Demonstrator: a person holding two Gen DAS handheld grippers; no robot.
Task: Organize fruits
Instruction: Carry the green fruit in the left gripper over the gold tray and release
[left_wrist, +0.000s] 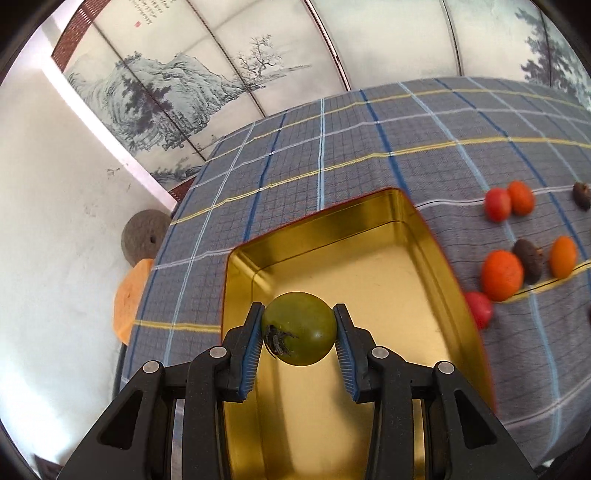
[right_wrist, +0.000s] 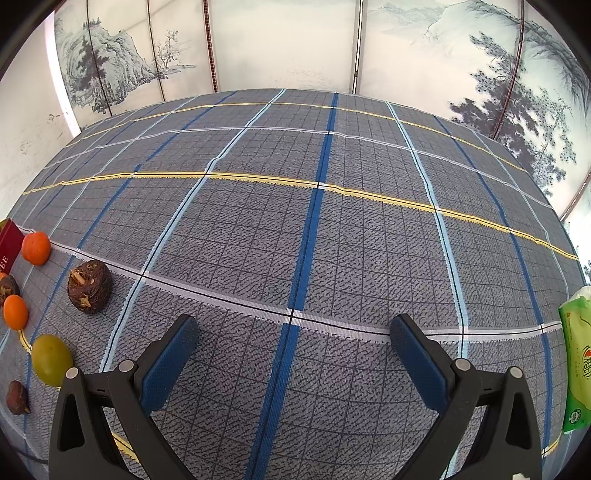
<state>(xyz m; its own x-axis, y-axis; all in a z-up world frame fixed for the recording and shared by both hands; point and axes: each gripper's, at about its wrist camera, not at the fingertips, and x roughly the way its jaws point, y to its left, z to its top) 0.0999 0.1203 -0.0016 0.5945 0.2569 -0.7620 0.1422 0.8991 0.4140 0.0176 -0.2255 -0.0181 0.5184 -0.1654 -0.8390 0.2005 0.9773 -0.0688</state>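
Observation:
My left gripper (left_wrist: 299, 328) is shut on a green tomato (left_wrist: 300, 328), stem end facing the camera, and holds it above the inside of an open gold tin box (left_wrist: 332, 229). Right of the box on the plaid cloth lie a large orange fruit (left_wrist: 502, 275), a small orange one (left_wrist: 563, 257), red tomatoes (left_wrist: 497, 205) and dark brown water chestnuts (left_wrist: 529, 255). In the right wrist view my right gripper (right_wrist: 293, 328) stands open over bare cloth. Left of it lie a big water chestnut (right_wrist: 89, 286), a yellow-green tomato (right_wrist: 51, 359) and two orange fruits (right_wrist: 36, 248).
The blue-grey plaid tablecloth (right_wrist: 332, 240) covers the whole table. A green pack of wipes (right_wrist: 578, 363) lies at the right edge. A red box side (right_wrist: 9, 240) shows at the far left. Painted screen panels stand behind; a stone disc (left_wrist: 144, 236) and an orange cushion lie on the floor.

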